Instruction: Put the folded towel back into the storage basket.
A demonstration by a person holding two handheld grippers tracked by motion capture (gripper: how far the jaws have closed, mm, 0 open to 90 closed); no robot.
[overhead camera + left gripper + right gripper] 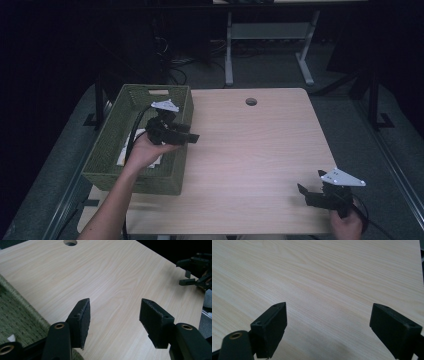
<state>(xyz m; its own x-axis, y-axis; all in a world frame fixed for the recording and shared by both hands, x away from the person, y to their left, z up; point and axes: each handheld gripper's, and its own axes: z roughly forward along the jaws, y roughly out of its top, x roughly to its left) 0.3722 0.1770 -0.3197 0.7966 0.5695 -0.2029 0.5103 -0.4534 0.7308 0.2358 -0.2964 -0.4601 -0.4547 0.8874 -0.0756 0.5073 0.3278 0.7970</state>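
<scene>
**Two empty grippers, one basket at left**

Lower right of the high view, the right gripper (311, 194) rests on the table (260, 150), jaws spread wide, empty. Mid-left, the left gripper (187, 137) hovers over the right rim of one green woven basket (107, 155), jaws parted, gripping nothing. One white item (125, 152) lies in the basket, below and left of those jaws, so the left hand is nearer.

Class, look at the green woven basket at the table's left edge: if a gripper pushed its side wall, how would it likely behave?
The basket would probably slide, not tip: it sits low and wide on the smooth table. Its woven walls look likely to flex a little. It seems light, holding just some white paper, so a gentle push may move it.
</scene>
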